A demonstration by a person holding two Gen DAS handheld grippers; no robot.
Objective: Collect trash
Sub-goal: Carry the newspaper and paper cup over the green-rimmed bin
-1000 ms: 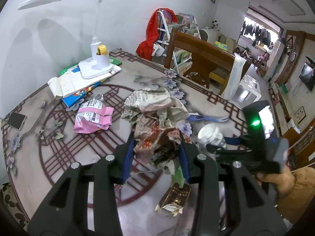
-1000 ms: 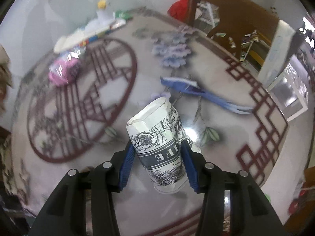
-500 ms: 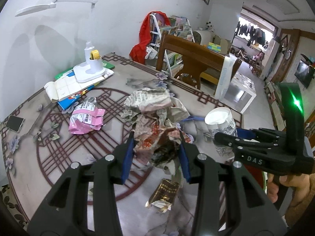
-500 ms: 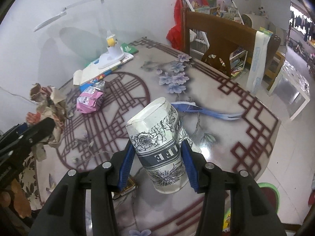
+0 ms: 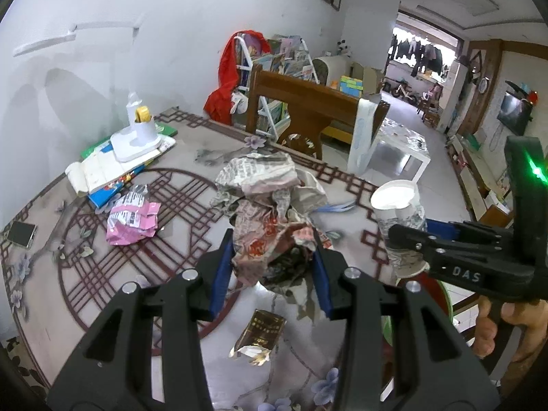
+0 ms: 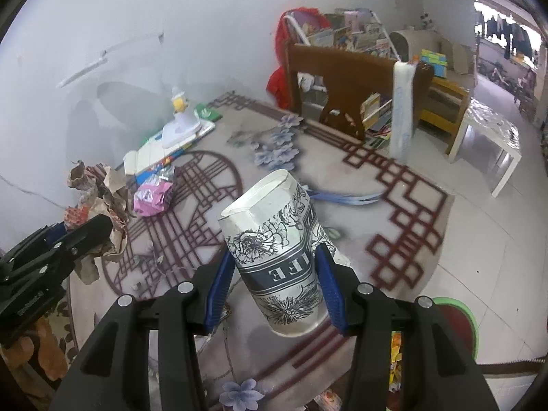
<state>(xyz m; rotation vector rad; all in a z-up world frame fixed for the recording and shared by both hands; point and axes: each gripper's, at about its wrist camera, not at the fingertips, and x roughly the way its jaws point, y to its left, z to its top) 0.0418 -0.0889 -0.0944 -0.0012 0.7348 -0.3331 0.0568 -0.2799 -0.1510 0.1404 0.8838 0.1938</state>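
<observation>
Left wrist view: left gripper (image 5: pixel 270 270) pinching crumpled paper wad (image 5: pixel 270 219), right gripper (image 6: pixel 275 289) clamped on dented paper cup (image 6: pixel 274 257). Both lifted clear of table (image 5: pixel 171 205) since second ago. Pink wrapper (image 5: pixel 133 219), gold wrapper (image 5: pixel 262 337) left behind; green bin (image 6: pixel 459 315) likely next.

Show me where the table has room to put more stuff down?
Bare tabletop lies between the blue flowers, blue strip and chair. More lies between the phone and pink wrapper. It's crowded around the lamp base and books.
</observation>
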